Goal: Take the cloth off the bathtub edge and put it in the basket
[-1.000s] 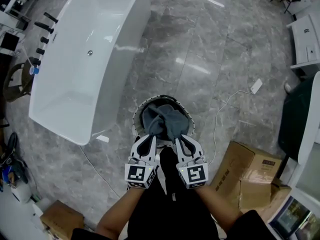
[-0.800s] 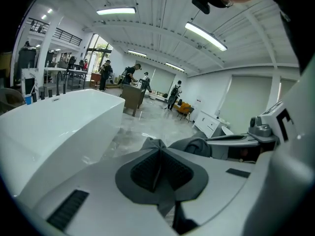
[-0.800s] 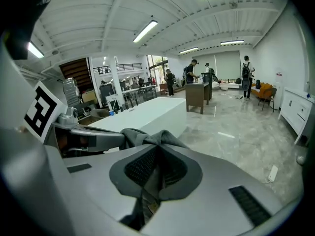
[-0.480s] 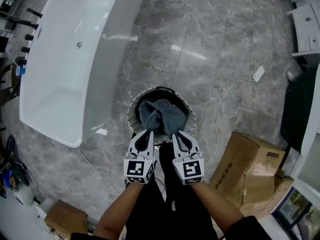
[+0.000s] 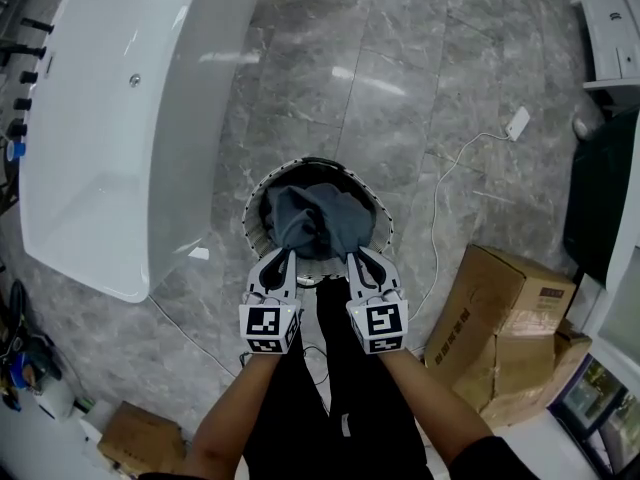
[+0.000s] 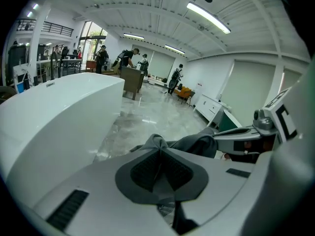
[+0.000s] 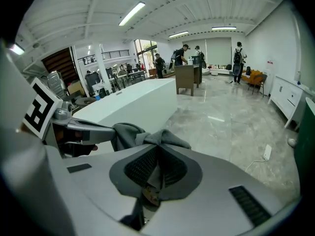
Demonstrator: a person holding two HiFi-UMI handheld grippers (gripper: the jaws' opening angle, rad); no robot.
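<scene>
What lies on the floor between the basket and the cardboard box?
Between basket and cardboard box: a white cable on tile, in the head view.

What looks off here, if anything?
Nothing spilled or damaged. The left gripper and right gripper are shut on the grey cloth, bunched over the basket, not yet released. Only stray item: a white cable lying loose on the floor right of the basket.

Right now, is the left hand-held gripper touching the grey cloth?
Touching. In the left gripper view, the left hand-held gripper is pinched shut on a fold of the grey cloth.
</scene>
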